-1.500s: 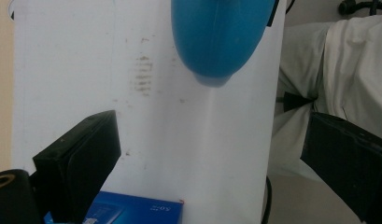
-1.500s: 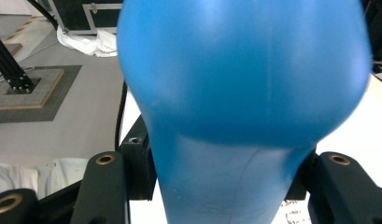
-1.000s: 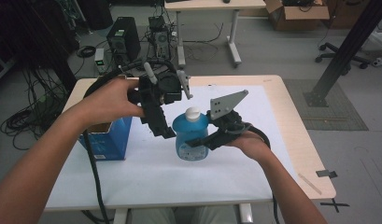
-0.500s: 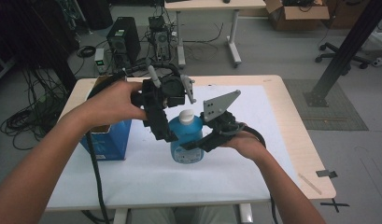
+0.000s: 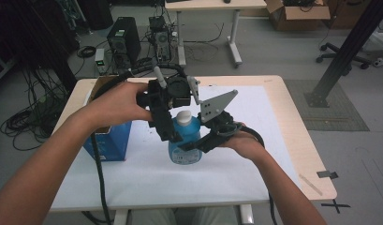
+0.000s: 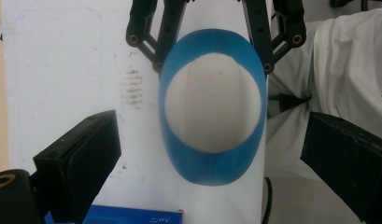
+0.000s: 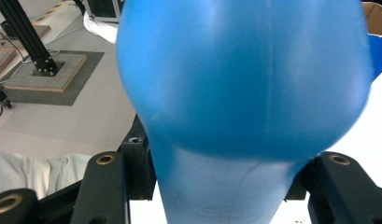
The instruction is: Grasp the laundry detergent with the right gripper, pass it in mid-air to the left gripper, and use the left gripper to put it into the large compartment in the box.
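Blue bottle [image 5: 184, 140] upright at mat centre, right of blue box [image 5: 109, 138]. Right gripper [image 5: 198, 143] clamped on bottle body. Left gripper [image 6: 202, 154] above white cap [image 6: 212, 102], jaws spread, clear of it. Judgement: centre jaws over cap, lower squarely, close; right grip steadies bottle.

I count one blue bottle [image 5: 184, 140] with one white cap [image 5: 184, 116] on my desk [image 5: 273, 140]. There is one blue box [image 5: 109, 140] beside it. I hold two grippers, one in my left hand [image 5: 168, 110] and one in my right hand [image 5: 203, 140], and each has two black jaws. Behind the desk I see one black computer tower [image 5: 123, 44] and one cardboard box [image 5: 297, 9].
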A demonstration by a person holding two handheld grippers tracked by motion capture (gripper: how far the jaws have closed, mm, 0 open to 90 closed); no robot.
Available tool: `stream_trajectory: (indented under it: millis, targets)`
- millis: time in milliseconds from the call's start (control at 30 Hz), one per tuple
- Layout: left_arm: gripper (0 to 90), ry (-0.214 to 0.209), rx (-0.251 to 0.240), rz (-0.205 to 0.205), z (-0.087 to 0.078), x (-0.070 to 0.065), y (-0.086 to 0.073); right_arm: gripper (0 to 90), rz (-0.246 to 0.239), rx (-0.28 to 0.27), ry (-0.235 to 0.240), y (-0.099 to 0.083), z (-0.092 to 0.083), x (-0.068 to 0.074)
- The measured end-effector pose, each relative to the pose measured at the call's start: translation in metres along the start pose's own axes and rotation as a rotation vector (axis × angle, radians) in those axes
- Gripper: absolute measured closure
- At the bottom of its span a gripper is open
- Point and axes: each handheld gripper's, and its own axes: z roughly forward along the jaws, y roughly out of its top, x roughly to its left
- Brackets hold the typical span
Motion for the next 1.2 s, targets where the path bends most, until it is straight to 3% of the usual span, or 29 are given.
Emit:
stream_trajectory:
  millis: [1000, 1200]
  targets:
    - [9.1, -0.028, 0.021, 0.003, 0.023, 0.005, 0.006, 43.7, -0.002, -0.003, -0.013, 0.004, -0.001, 0.001]
    - [14.1, -0.04, 0.024, 0.004, 0.024, 0.006, 0.007, 43.6, 0.0, -0.005, -0.013, 0.004, -0.001, 0.0]
